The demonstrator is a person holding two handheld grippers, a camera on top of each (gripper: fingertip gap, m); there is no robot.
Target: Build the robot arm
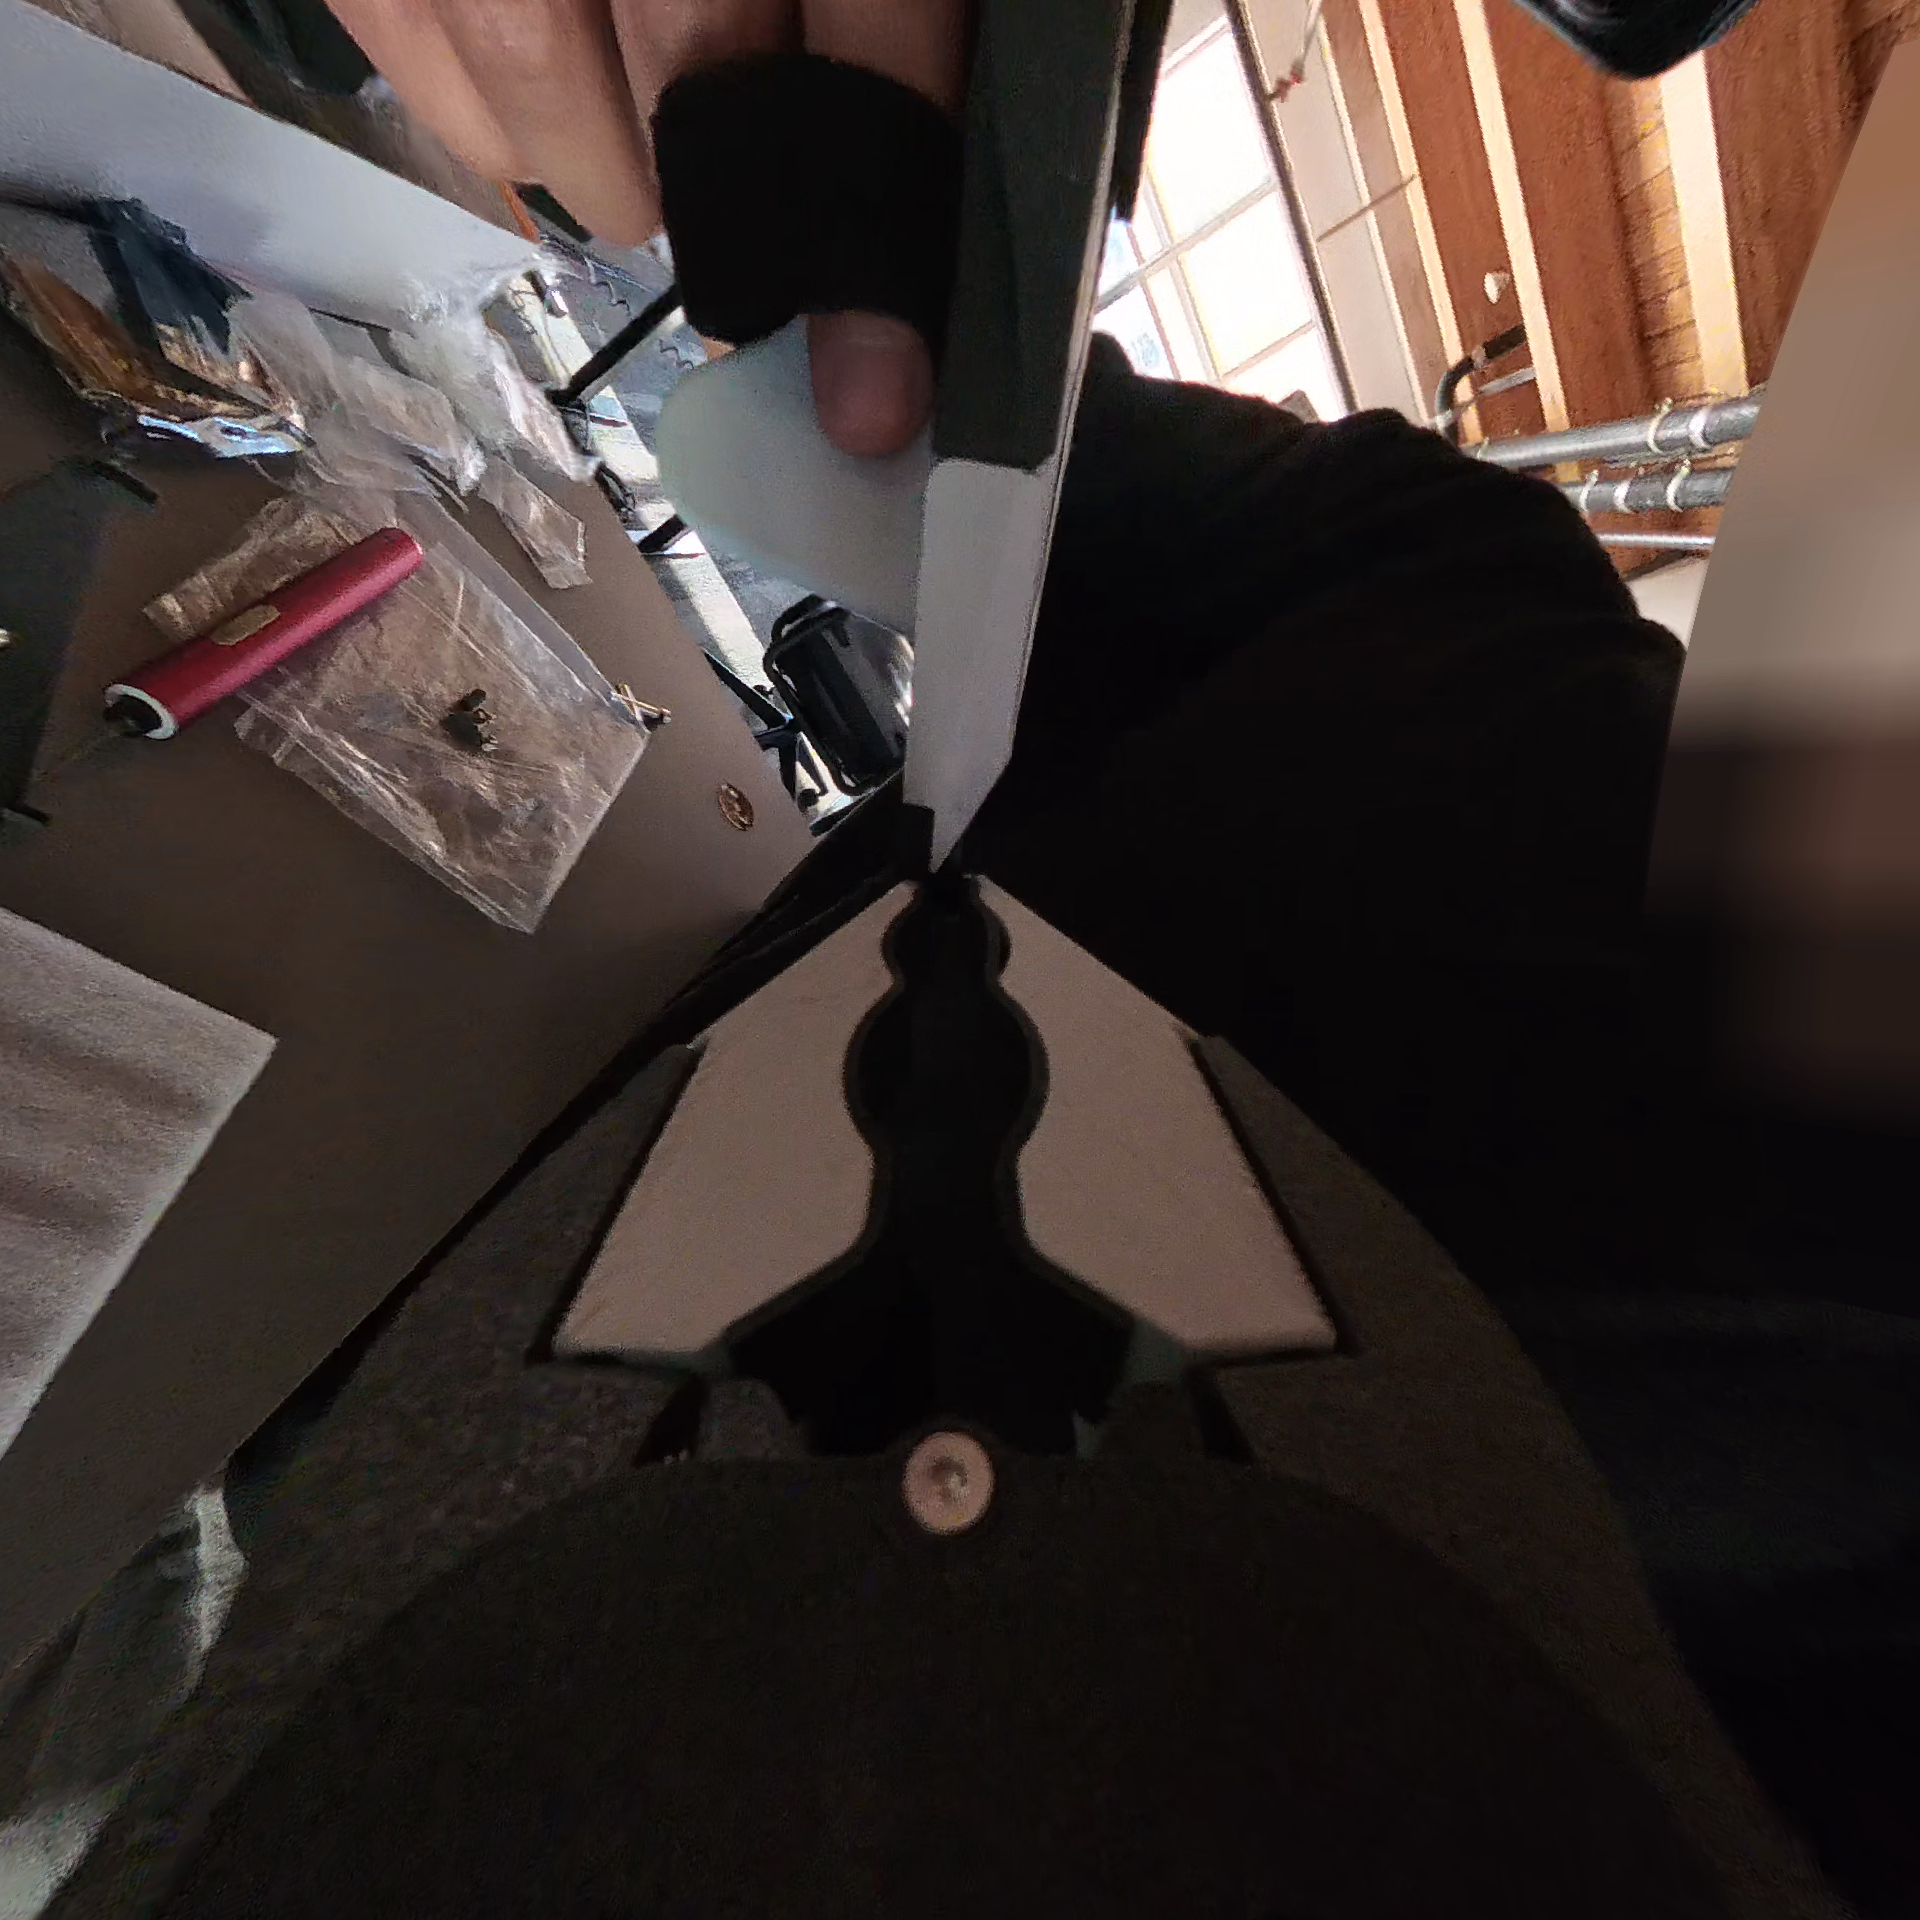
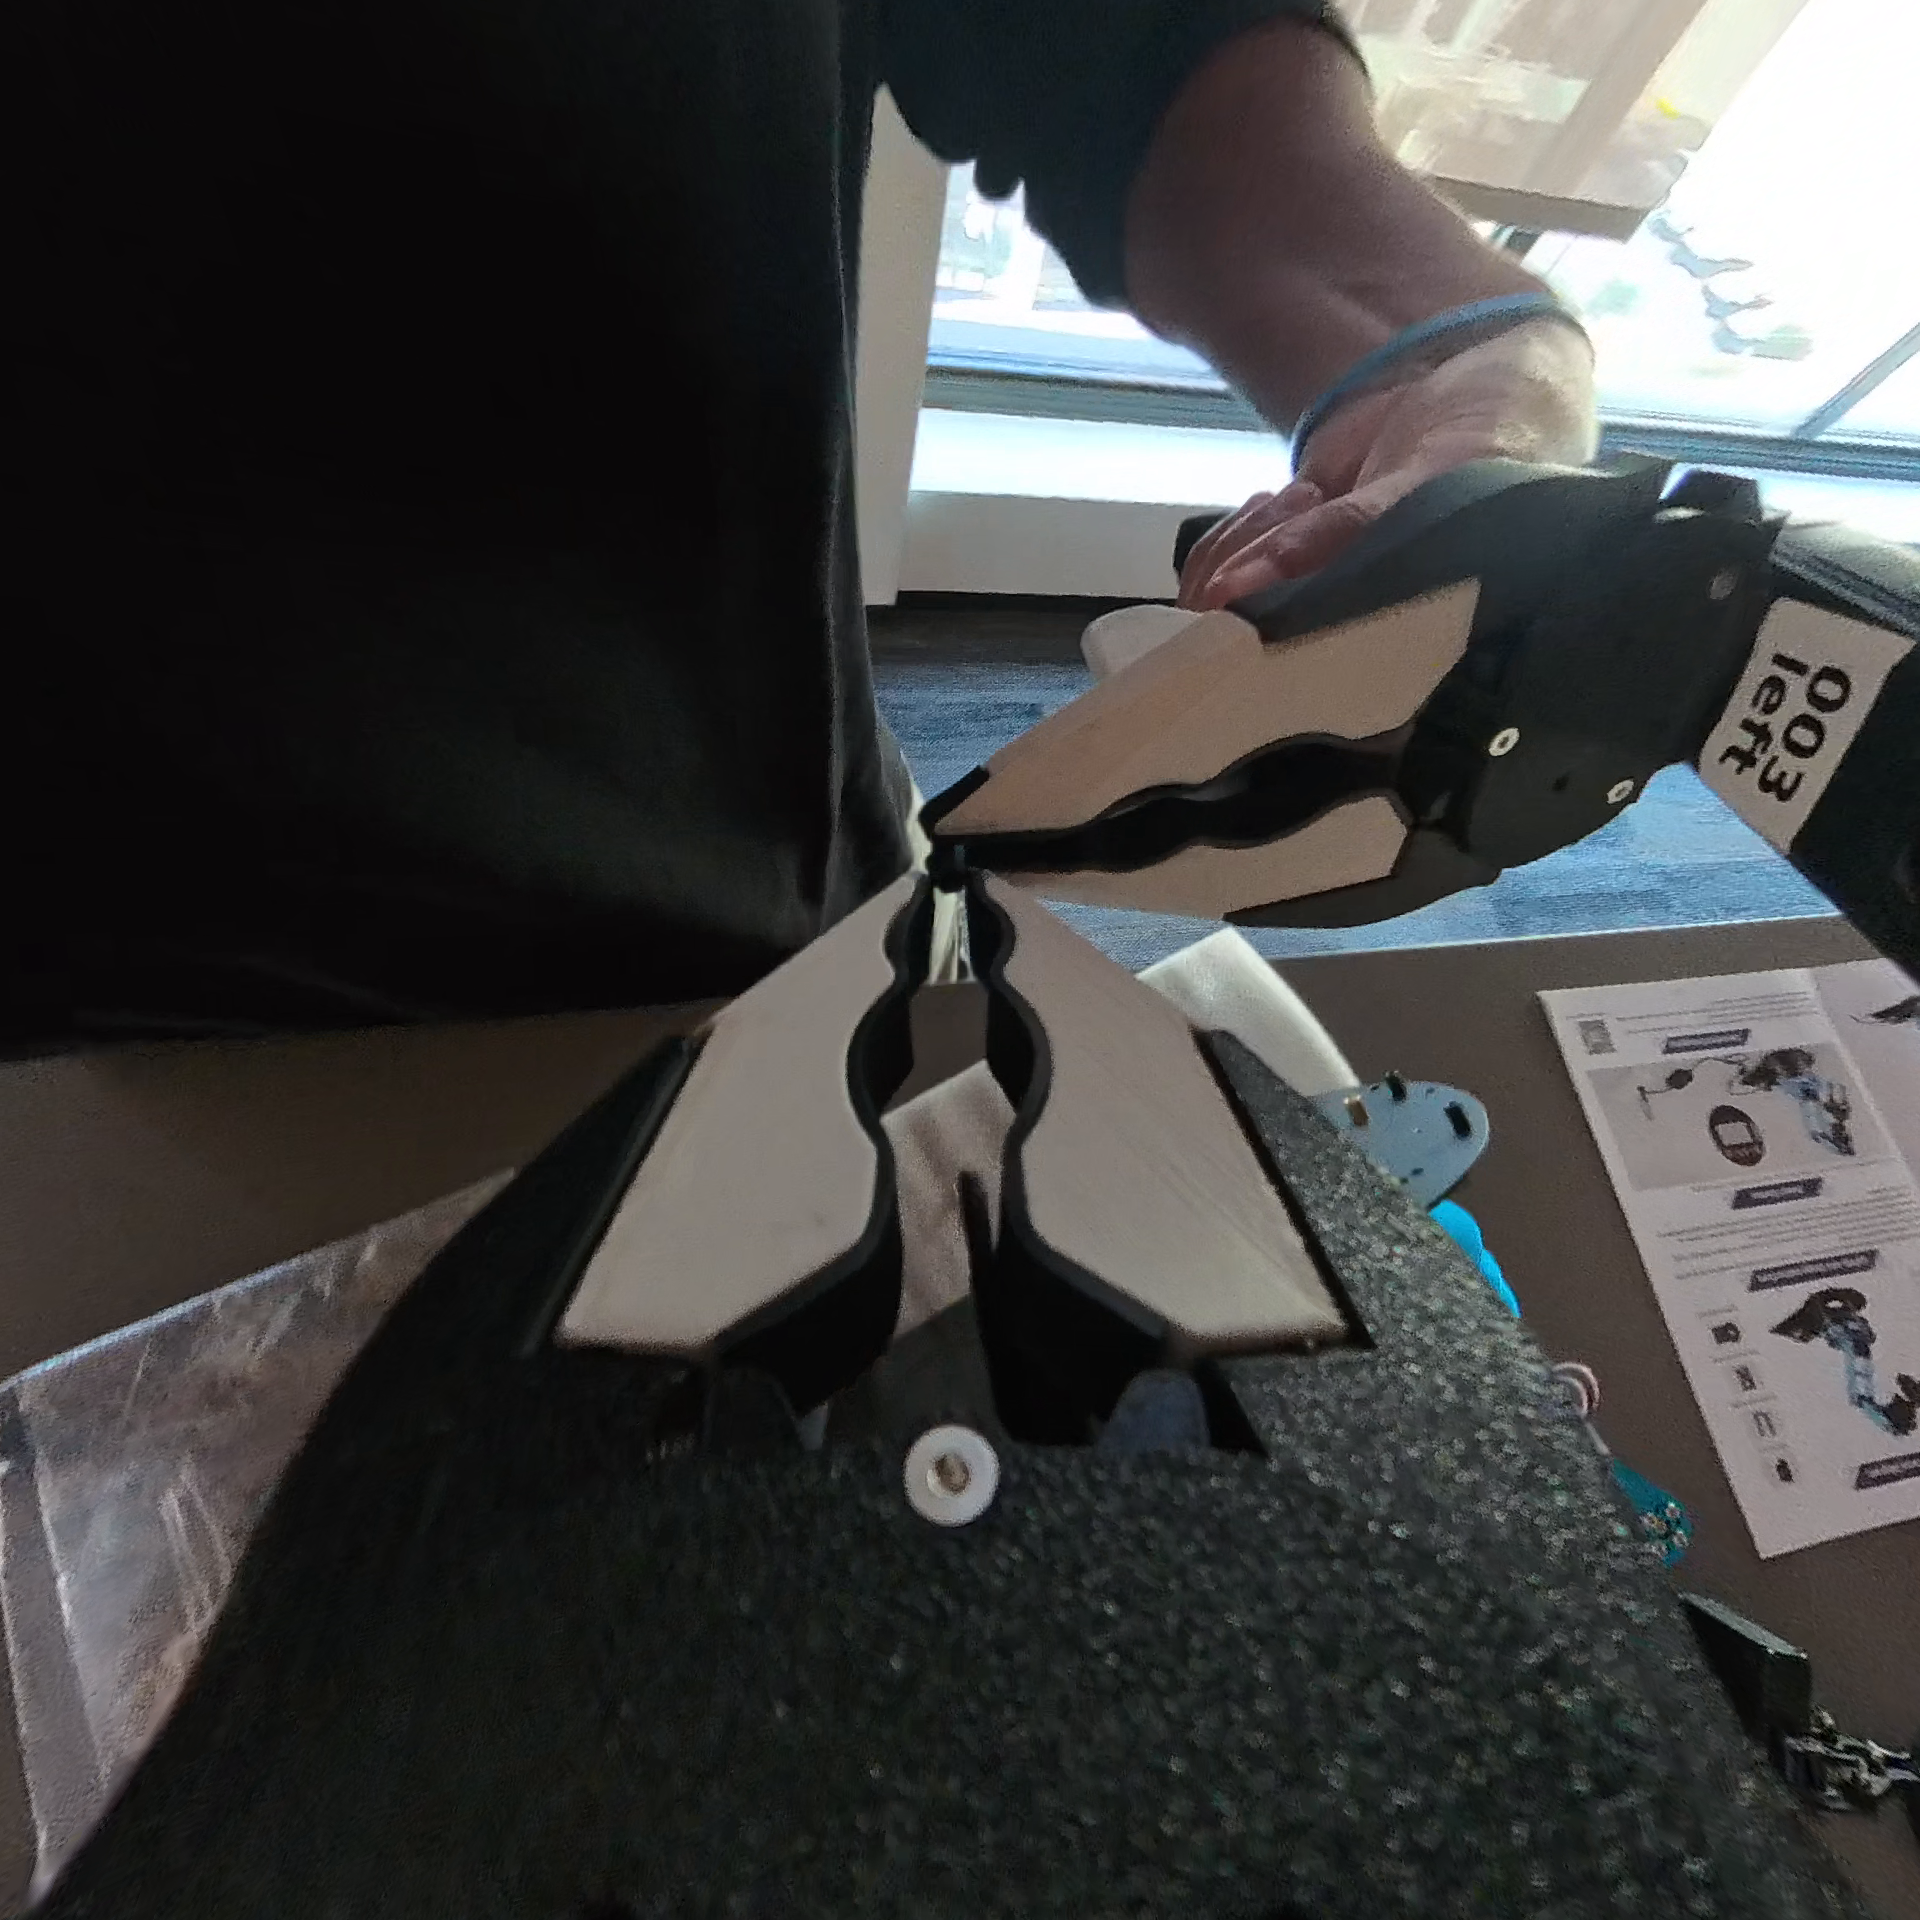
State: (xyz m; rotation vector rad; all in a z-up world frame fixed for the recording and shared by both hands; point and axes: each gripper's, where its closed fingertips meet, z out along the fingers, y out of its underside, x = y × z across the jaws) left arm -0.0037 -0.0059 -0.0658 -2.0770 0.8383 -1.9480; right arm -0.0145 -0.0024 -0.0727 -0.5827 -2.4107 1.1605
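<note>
Meeting tip to tip at frame centre in both views: left gripper [image 1: 940,888] and right gripper [image 2: 945,888], held in the air above a brown table [image 1: 312,935]. Jaws of each drawn narrow, fingertips pinched together, wavy inner edges apart farther back. Small dark piece [image 2: 948,860] lodged exactly at the meeting point; too small to tell what it is or which pair of tips grips it.

Left wrist view: right gripper entering from the top edge, hand [image 1: 623,104] with a black finger sleeve [image 1: 790,197] beside it. Upper left of frame, lying on the table: red cylinder [image 1: 275,629] touching a clear plastic bag [image 1: 436,727]; grey cloth [image 1: 94,1091] at the left edge.

Right wrist view: left gripper entering from the right edge, labelled on its body. Lower right of frame: printed sheet [image 2: 1745,1236] flat on the table, blue perforated plate [image 2: 1423,1132] just beside the right finger. Person in dark clothing filling the upper left.
</note>
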